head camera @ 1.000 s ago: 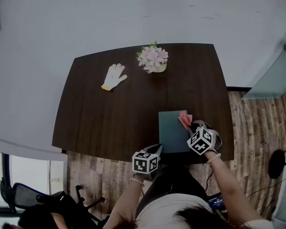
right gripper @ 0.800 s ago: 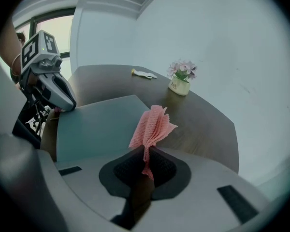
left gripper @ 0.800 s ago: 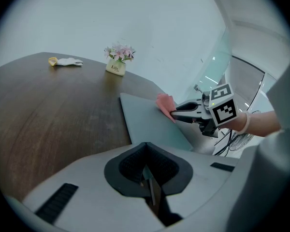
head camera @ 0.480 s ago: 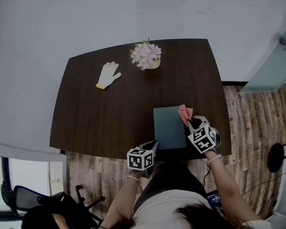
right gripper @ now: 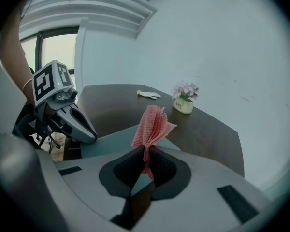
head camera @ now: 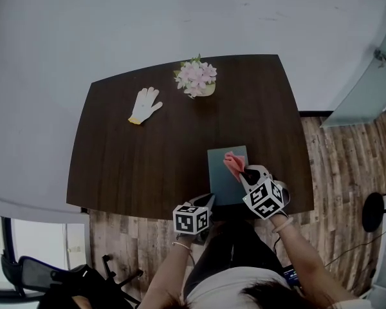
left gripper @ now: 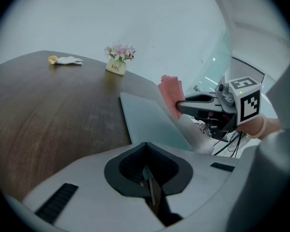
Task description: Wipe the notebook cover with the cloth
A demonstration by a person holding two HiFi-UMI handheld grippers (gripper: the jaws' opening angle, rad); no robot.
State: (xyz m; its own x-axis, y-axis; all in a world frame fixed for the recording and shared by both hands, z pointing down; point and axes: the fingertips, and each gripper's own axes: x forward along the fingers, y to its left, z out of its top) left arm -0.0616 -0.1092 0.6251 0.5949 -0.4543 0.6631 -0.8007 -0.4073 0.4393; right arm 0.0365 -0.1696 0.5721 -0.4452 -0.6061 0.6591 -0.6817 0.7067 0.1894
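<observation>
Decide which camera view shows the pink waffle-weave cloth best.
The right gripper view: the pink waffle-weave cloth fans out close-up, pinched between the jaws. The head view shows it small; the left gripper view, side-on.

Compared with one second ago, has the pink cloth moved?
Yes. The cloth, held in the right gripper, went left: from the right edge of the notebook to over its cover.

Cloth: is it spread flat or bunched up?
Bunched: the cloth fans out in pleats from the right gripper's shut fingers.
</observation>
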